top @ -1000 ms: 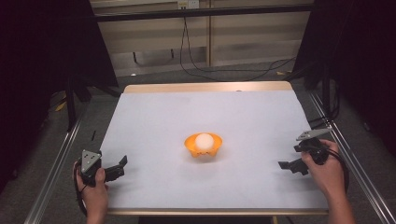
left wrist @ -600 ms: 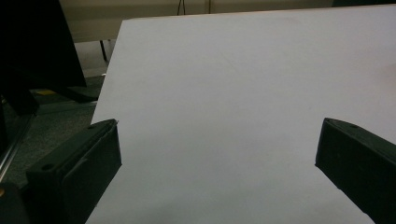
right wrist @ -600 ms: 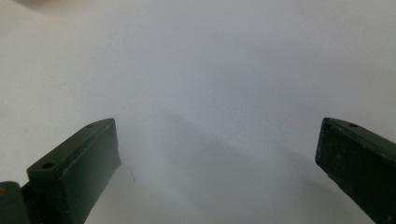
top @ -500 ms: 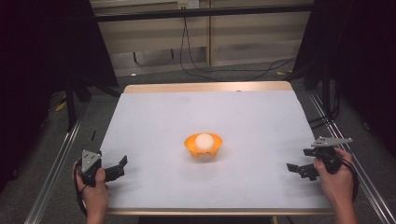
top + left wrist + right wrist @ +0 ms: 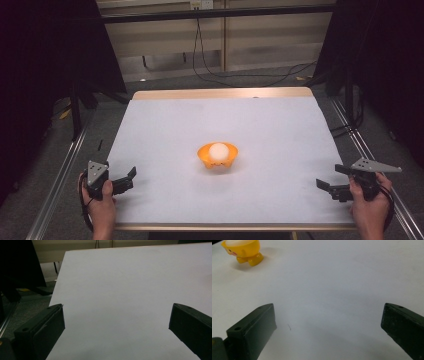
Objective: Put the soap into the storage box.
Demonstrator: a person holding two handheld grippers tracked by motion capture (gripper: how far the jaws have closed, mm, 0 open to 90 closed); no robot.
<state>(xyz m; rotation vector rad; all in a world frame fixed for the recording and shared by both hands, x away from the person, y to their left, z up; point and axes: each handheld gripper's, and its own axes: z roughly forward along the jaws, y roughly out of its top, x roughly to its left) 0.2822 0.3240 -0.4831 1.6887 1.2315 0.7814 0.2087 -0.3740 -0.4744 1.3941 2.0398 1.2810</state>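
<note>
White table (image 5: 165,130), orange bowl (image 5: 217,156) mid-surface, left gripper (image 5: 129,177) and right gripper (image 5: 326,186) wide open, empty, at near corners

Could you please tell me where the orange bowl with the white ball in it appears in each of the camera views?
High view: the orange bowl sits just below the picture's middle, on the white table, with the white ball inside it.
Left gripper view: only a faint orange tinge at the right edge; too little to tell.
Right gripper view: the bowl is at the top left corner, cut by the frame.
Shared landmark: the white table surface.
</note>
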